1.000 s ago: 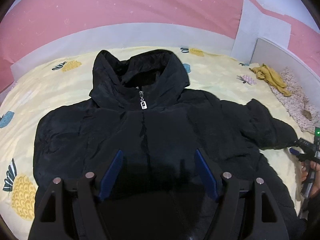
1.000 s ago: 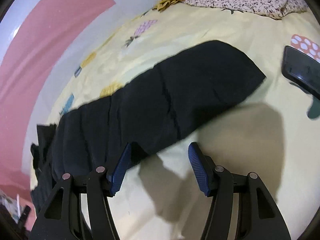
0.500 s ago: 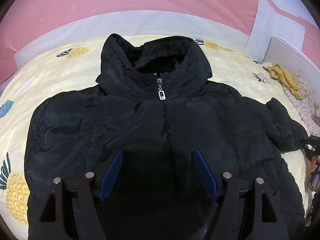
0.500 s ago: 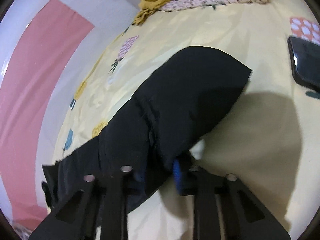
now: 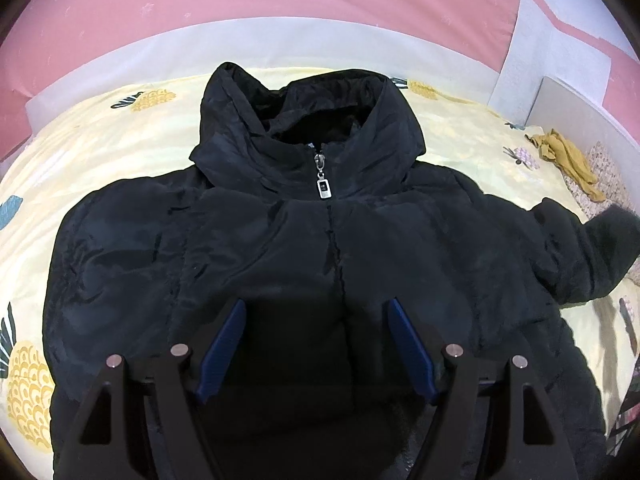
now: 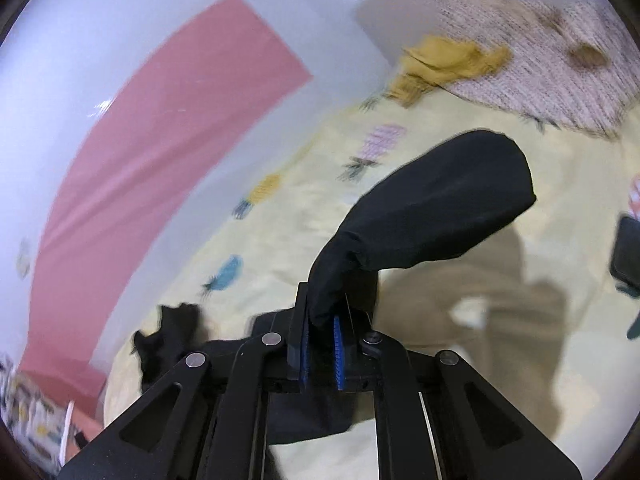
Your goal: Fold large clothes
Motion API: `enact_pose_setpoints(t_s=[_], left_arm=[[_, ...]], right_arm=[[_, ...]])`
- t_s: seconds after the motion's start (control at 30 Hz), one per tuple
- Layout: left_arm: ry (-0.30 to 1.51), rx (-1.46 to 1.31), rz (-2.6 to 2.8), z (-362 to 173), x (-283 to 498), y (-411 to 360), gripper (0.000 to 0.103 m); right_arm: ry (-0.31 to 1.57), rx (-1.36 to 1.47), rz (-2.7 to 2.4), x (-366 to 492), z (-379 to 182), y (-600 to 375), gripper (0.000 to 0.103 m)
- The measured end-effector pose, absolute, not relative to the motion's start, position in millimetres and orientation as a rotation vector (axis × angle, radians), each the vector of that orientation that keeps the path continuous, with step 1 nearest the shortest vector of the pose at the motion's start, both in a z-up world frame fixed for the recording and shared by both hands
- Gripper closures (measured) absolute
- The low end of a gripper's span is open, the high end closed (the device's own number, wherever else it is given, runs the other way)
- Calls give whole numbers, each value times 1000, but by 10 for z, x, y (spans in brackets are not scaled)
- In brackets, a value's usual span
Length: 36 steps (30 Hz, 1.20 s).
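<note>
Black hooded jacket [image 5: 304,264] lies front-up and zipped on the bed [image 5: 120,136], spread flat, apparently so the sleeves can be folded inward. Right tool [image 6: 321,354] is pressed together, pinching the sleeve [image 6: 432,216] near its cuff and holding it off the bed, probably to carry it across the chest. Left tool [image 5: 316,344] hovers spread over the lower front, gripping nothing.

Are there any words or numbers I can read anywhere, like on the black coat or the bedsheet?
None can be read.
Zipper pull on the black coat: a small dark mark, too small to read.
Bedsheet: only pineapple pictures, no words.
Dark flat object at the edge of the right wrist view: nothing legible.
</note>
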State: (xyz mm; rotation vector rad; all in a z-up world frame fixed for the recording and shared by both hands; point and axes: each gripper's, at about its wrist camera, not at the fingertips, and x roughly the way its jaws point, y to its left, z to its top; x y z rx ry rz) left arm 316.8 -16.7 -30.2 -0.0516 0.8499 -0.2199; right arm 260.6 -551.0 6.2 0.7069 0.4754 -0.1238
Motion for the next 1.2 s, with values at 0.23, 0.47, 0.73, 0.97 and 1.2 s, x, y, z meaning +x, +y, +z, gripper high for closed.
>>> enact_pose_setpoints(t_s=[0.23,0.47,0.73,0.97,1.2], left_arm=[[815,-68,-234,-108,3053,-73,28],[783,-101,-219,59,2972,114,28],[751,-136,-196,177,2851,376,28],[732,-157,-178,222,2795,604,28],[724,-193,-163,220,2754,805,28]], right_arm=[[440,619,26,2742,536,-4877,95],[440,537,180,2901,852,-4144,95],[509,459,335,3153,822,-3346,95],[632,378,431,3365,435,-2604,95],[767,326,466,3518,-116,-2128,95]])
